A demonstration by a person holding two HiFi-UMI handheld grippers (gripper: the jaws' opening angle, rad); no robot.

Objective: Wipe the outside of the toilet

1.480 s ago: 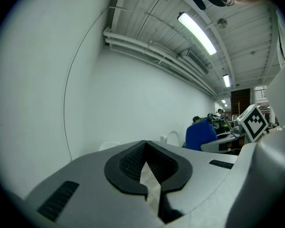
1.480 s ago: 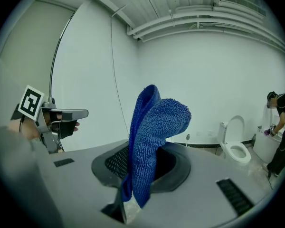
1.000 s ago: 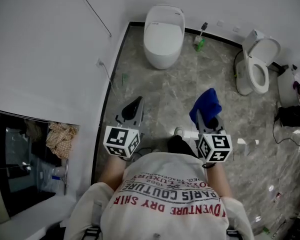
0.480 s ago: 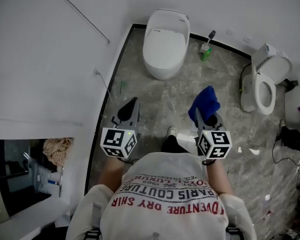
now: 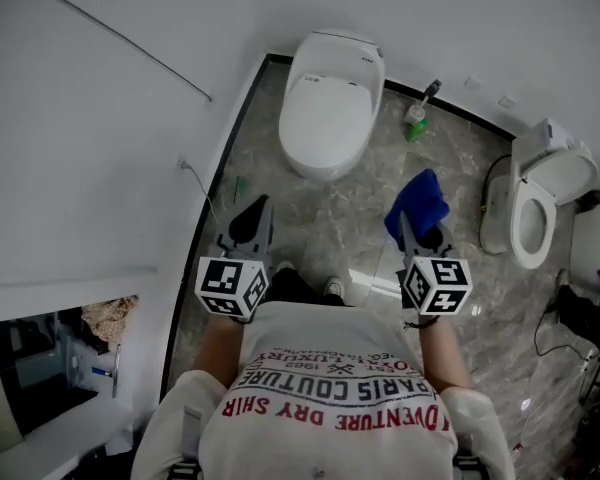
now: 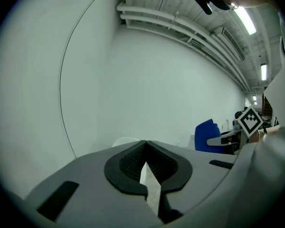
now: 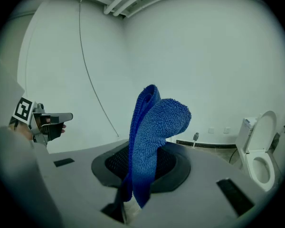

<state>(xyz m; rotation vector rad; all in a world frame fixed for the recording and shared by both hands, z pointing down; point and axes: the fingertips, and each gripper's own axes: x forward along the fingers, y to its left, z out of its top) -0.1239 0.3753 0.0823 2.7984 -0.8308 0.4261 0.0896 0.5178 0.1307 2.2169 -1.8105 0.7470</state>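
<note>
Fingers (image 5: 252, 223) of the left gripper (image 5: 264, 206) and right gripper (image 5: 408, 226), head view: both aim toward the closed toilet (image 5: 328, 98) well ahead, with a blue cloth (image 5: 418, 203) in the right. Left gripper view: fingers pressed together, nothing between. Right gripper view: fingers clamp the upright cloth (image 7: 149, 132); an open toilet (image 7: 257, 151) stands at right.

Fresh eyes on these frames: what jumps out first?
The blue cloth, clamped upright in the right gripper. Ahead by the wall stands a closed white toilet; a second toilet, lid up, is at the right. The left gripper is shut, empty.
</note>
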